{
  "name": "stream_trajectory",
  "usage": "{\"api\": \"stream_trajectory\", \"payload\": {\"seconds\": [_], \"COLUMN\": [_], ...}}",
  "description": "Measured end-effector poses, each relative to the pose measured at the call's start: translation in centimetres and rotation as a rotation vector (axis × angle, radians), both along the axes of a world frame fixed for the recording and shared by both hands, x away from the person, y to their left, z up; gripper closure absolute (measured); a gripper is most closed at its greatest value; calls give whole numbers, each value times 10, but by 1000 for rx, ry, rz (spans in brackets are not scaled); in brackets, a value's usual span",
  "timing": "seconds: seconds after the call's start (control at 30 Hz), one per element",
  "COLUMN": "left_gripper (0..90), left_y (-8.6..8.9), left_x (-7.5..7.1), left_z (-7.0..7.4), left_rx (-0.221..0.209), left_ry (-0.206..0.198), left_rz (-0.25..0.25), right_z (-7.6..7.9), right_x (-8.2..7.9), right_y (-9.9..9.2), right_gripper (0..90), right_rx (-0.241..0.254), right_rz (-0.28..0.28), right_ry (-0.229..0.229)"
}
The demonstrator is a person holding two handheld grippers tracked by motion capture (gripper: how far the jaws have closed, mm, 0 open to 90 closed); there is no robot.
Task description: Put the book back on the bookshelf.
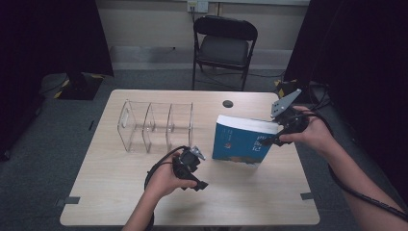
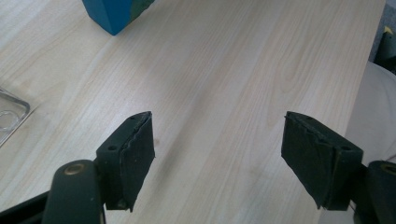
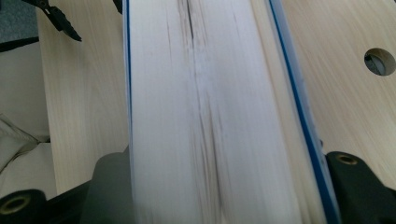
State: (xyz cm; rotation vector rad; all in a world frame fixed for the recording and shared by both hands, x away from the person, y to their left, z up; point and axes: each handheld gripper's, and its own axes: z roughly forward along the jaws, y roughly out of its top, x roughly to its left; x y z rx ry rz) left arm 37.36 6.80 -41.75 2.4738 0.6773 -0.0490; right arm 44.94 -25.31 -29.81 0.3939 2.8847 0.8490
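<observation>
Blue book tilted up on the light wood tabletop, lower edge down near the middle-right, top edge raised toward the right side. White page block between blue covers, seen close in the right gripper view, running straight up between the two black fingers.

Right gripper at the book's right edge, held in the right hand, grey three-cornered plate on top. Fingers straddling the book's thickness, one per cover; jaws at roughly book width. Actual pad pressure on the covers: cannot tell (view blurred, left pad half hidden behind the cover).

Left gripper low over the tabletop, in front of and to the left of the book, held in the left hand, cable looping off behind it. Fingers released, spread wide, bare wood between them. Book corner at the top of the left gripper view, well apart from the pads.

Clear plastic organizer with three compartments on the left half of the tabletop, just left of the book, not touching it (edge of it also at the far left of the left gripper view). Round cable hole in the tabletop behind the book. Black folding chair beyond the far edge.
</observation>
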Motion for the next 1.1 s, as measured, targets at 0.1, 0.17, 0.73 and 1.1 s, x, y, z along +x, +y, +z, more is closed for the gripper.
{"api": "stream_trajectory", "payload": {"seconds": [0.1,0.17,0.73,1.1], "left_gripper": [252,253,256,268], "left_y": [1,2,14,18], "left_x": [0,0,-5,-5], "left_z": [-1,-2,-9,-7], "left_rx": [6,1,-29,-28], "left_ry": [-4,-3,10,-4], "left_rz": [-6,-1,40,44], "right_z": [1,3,-2,-5], "right_x": [1,2,5,0], "right_y": [7,11,46,51], "right_gripper": [421,425,472,556], "right_rx": [-25,-39,-200,-243], "right_rz": [8,16,25,56], "right_ry": [3,9,17,6]}}
